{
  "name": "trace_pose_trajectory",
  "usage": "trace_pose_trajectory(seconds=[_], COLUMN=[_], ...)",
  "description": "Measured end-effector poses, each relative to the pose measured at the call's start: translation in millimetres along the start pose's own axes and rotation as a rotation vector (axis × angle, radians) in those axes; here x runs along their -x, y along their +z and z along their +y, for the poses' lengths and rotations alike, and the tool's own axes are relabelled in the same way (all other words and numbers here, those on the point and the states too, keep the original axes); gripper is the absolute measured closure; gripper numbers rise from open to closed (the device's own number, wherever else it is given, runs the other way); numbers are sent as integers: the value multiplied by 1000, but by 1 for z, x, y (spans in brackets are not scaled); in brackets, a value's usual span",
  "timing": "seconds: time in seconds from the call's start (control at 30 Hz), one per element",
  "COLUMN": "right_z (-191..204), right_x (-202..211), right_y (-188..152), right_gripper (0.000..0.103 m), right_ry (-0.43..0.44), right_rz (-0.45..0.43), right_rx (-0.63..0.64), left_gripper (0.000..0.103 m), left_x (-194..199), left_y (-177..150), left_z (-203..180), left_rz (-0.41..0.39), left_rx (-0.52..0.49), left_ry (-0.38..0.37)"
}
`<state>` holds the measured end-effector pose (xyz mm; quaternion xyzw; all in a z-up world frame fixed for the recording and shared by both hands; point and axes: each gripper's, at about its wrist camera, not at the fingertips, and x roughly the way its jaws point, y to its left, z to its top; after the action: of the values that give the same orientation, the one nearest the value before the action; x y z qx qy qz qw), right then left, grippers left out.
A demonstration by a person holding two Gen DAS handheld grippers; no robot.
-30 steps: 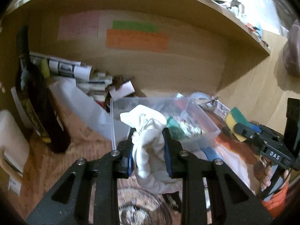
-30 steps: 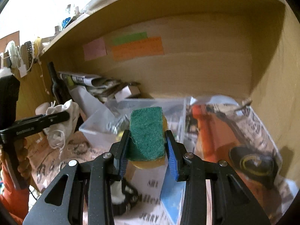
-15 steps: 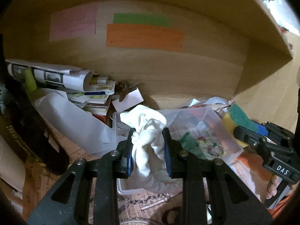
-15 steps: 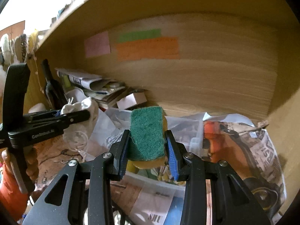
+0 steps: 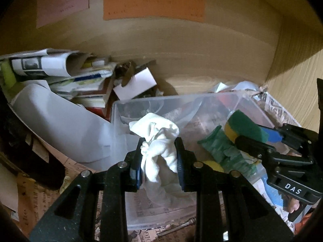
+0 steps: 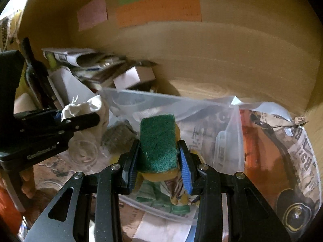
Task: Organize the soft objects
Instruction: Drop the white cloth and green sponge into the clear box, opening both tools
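Note:
My left gripper [image 5: 158, 151] is shut on a crumpled white cloth [image 5: 157, 139] and holds it over the left part of a clear plastic bin [image 5: 175, 98]. My right gripper [image 6: 158, 155] is shut on a green and yellow sponge [image 6: 158, 141] and holds it over the same bin [image 6: 141, 97]. The sponge [image 5: 245, 128] and right gripper [image 5: 260, 139] show at the right of the left wrist view. The cloth [image 6: 84, 109] and left gripper [image 6: 60, 121] show at the left of the right wrist view. A green fabric item [image 5: 224, 149] lies inside the bin.
The bin sits in a wooden shelf nook with coloured paper notes [image 5: 153, 6] on the back wall. Rolled papers and books [image 5: 54, 68] pile at the left, beside a white box [image 5: 135, 82]. A dark bottle [image 6: 36, 74] stands left. An orange tool [image 6: 254, 151] lies on newspaper at right.
Both grippers have moved forward and down into the nook, from in front of the bin to over it. Each still holds its object.

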<state>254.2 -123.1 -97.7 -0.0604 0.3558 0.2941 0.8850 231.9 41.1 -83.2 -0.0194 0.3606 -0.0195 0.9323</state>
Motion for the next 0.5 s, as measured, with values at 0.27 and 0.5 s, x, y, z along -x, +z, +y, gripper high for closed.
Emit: trace_pose_trajectory(seconds=[0.27,0.5], right_z=[3,5], right_x=[-7,9], right_y=[-3,-2], right_gripper=[65,42], right_ry=[-19,-48], right_rz=[22,-23], right_rx=[38,55], left_gripper=[65,47], left_x=[-4,24], left_y=[-3,-5], left_z=[-3,-4], left_rz=[42,-10], left_rx=[-7,-13], left_ry=[-16,-11])
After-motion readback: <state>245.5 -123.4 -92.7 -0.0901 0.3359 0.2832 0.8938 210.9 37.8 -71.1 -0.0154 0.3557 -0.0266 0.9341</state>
